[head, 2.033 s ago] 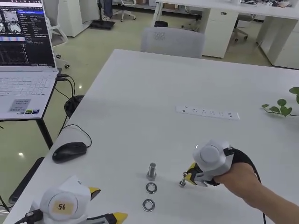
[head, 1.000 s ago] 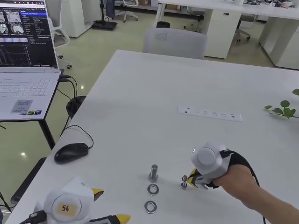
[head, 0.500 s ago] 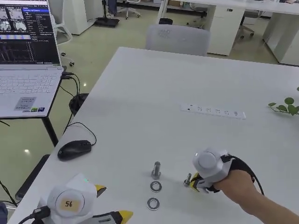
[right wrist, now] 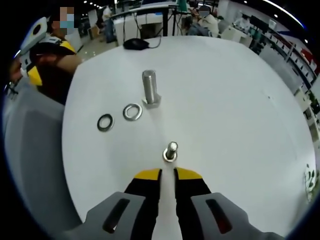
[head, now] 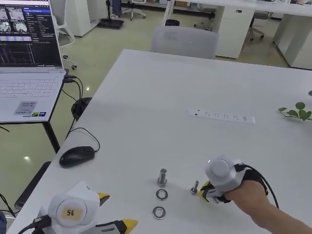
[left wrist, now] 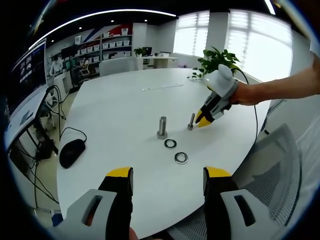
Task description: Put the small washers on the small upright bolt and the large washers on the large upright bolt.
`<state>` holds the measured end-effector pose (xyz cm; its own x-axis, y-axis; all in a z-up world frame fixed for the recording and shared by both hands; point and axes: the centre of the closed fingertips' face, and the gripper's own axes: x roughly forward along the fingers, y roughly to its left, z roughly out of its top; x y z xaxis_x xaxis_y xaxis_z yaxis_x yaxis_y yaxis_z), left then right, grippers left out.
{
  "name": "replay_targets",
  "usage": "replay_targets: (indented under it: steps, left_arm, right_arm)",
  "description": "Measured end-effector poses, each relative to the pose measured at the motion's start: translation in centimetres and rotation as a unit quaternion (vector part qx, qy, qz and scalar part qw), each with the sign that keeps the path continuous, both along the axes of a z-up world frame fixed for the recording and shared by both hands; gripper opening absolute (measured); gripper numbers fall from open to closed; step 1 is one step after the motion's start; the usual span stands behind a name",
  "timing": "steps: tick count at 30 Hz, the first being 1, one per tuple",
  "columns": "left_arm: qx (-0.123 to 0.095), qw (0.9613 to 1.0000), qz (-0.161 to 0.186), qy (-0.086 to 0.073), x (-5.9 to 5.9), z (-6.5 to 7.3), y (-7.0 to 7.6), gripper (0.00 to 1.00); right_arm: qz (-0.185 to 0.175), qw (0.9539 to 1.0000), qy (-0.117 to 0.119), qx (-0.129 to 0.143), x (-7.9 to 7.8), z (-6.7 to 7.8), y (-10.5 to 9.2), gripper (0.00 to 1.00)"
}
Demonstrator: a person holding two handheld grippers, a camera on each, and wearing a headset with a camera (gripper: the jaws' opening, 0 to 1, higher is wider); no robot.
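Observation:
The large bolt (head: 162, 176) (right wrist: 150, 90) stands upright on the white table (head: 146, 112). The small bolt (head: 195, 187) (right wrist: 170, 151) stands to its right, with a ring around its base. Two loose washers (head: 162, 195) (head: 158, 212) lie flat in front of the large bolt, also in the right gripper view (right wrist: 132, 111) (right wrist: 105, 122). My right gripper (head: 204, 191) (right wrist: 167, 176) sits just behind the small bolt, jaws almost together with a narrow bare gap, holding nothing. My left gripper (head: 116, 210) (left wrist: 168, 174) hovers open at the near table edge, well short of the washers (left wrist: 170, 143) (left wrist: 181, 158).
A white power strip (head: 220, 117) lies farther back on the table. A black mouse (head: 76, 156) rests near the left edge, and a laptop (head: 27, 73) stands on a side stand beyond it. A plant (head: 297, 111) is at the right edge, a grey chair (head: 184, 41) behind the table.
My right gripper has drawn back a little to the right, off the small bolt it was touching. The left gripper stays put; the head camera has shifted slightly.

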<state>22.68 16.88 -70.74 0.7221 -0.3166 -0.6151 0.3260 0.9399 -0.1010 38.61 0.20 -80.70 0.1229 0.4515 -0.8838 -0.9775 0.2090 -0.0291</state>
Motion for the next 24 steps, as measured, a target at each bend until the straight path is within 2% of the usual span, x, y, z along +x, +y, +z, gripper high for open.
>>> replay_targets:
  steps: [6,9,11,13,15,24]
  left_arm:
    - [-0.003,1.0,0.0,-0.004,0.1,0.0,-0.1,0.56]
    - [-0.004,1.0,0.0,-0.004,0.0,0.0,-0.2,0.56]
    - [-0.004,1.0,-0.002,-0.004,-0.1,-0.1,-0.3,0.56]
    - [-0.005,1.0,-0.002,-0.004,-0.1,-0.1,-0.3,0.56]
    - [-0.005,1.0,-0.002,-0.004,-0.2,-0.1,-0.3,0.56]
    - [-0.008,0.9999,0.002,-0.007,-0.1,0.1,-0.1,0.56]
  right_arm:
    - [0.017,0.9998,0.001,-0.007,-1.8,0.6,-0.6,0.14]
    - [0.038,0.9992,0.01,-0.002,-3.5,0.7,0.1,0.14]
    - [0.071,0.9973,0.02,0.009,-5.2,0.7,1.1,0.14]
    - [0.087,0.9961,0.015,0.003,-6.2,0.3,1.8,0.15]
    - [0.113,0.9935,0.016,0.007,-7.3,-0.1,2.9,0.15]
    - [0.124,0.9913,0.032,0.028,-9.2,-1.3,7.1,0.21]
